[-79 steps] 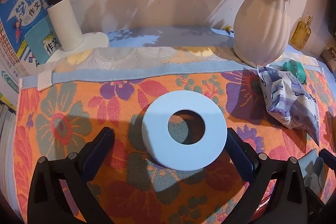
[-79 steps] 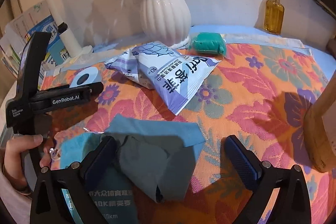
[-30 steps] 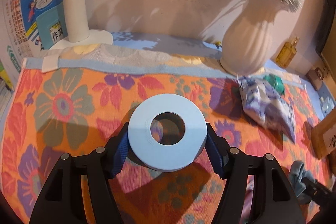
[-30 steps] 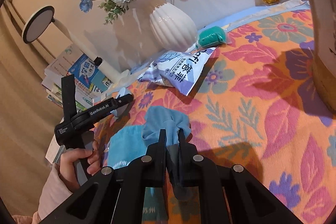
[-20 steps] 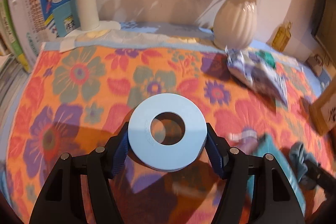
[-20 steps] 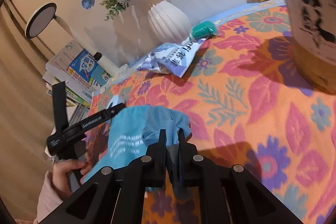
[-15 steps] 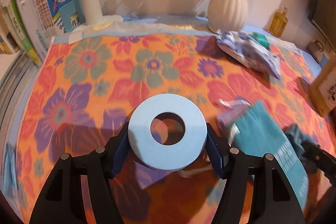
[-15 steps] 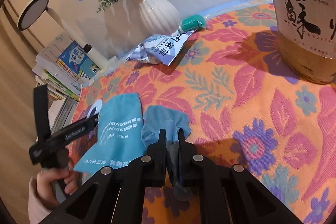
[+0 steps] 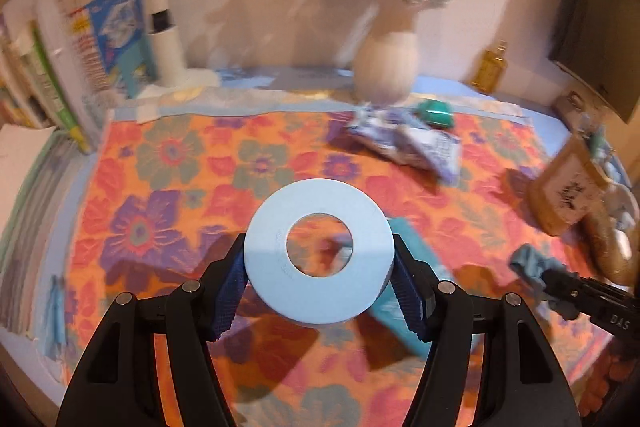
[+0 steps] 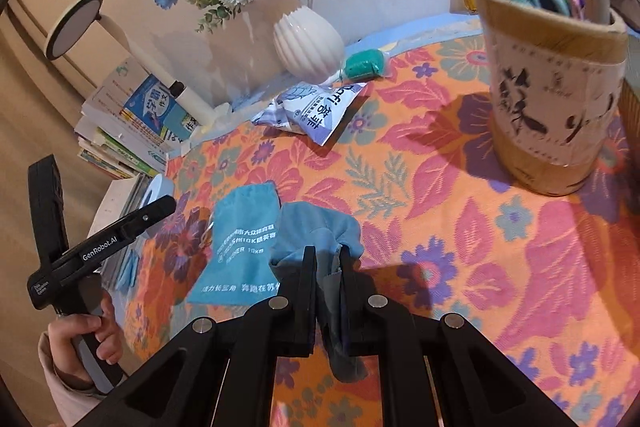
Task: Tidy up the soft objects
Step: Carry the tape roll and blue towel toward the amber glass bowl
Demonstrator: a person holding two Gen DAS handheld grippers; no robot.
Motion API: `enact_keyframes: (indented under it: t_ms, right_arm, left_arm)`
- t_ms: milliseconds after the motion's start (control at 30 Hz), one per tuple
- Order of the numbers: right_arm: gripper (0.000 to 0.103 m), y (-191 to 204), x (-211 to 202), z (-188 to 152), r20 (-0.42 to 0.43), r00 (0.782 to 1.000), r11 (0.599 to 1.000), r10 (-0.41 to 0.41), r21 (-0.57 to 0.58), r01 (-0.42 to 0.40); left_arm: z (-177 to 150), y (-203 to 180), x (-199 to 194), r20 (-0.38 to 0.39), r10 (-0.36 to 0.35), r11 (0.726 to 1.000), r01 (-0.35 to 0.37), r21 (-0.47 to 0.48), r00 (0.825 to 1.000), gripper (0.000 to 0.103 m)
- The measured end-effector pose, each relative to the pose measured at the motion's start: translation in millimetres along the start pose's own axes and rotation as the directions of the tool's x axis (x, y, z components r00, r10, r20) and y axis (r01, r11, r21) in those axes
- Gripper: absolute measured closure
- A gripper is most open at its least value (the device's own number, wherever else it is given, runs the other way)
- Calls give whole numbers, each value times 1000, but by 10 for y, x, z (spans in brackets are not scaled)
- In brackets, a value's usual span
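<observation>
Blue cloth [image 10: 320,231] in tilted-down right gripper [image 10: 326,259] jaws

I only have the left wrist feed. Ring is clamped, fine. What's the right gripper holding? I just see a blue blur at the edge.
Observer: The right gripper is shut on a blue cloth, bunched above the fingers and hanging below them.
Operator: What's the teal thing behind my ring?
Observer: A flat teal drawstring pouch with white print, lying on the floral cloth just left of the blue cloth.
Operator: The brown tub on the right, what's in it?
Observer: It is a pen holder standing upright, with pens and scissors sticking out of its top.
</observation>
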State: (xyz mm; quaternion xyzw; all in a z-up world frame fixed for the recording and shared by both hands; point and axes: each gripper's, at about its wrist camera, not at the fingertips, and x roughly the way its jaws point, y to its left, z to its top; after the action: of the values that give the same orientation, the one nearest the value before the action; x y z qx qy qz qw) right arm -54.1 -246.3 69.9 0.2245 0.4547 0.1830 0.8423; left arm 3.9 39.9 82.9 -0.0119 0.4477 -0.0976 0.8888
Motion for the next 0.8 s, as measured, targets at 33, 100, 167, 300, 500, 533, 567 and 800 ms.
enact_keyframes:
  t_ms: [33, 100, 167, 300, 500, 533, 567, 800]
  right_arm:
    - [95, -10, -41, 9, -1, 1000, 1000, 19, 0, -19]
    - [95, -30, -165, 20, -1, 999, 999, 35, -10, -35]
    - [95, -31, -326, 32, 10, 999, 999, 37, -32, -36]
    - [95, -73, -742, 79, 49, 999, 998, 21, -68, -17]
    - [95, -338, -1299, 132, 129, 990, 996, -60, -50, 67]
    - [95, -400, -1362, 131, 140, 987, 996, -78, -39, 85]
    - [95, -476, -1432, 128, 153, 983, 994, -104, -27, 110]
    - [95, -1082, -1881, 178, 233, 950, 976, -209, 111, 187]
  left_arm:
    - [-7, -47, -9, -7, -29, 1000, 29, -6, 1000, 39]
    - [20, -185, -18, -12, -76, 997, 76, -7, 997, 39]
    - [37, -364, -52, -5, -91, 995, 91, 30, 996, 39]
    - [94, -761, -145, 8, -150, 984, 149, 97, 989, 39]
    - [135, -1427, -178, -36, -287, 935, 288, 209, 957, 39]
    - [116, -1546, -178, -42, -301, 925, 302, 230, 953, 39]
    - [99, -1670, -175, -49, -311, 915, 313, 255, 949, 39]
    - [19, -2564, -202, -96, -396, 817, 398, 417, 913, 39]
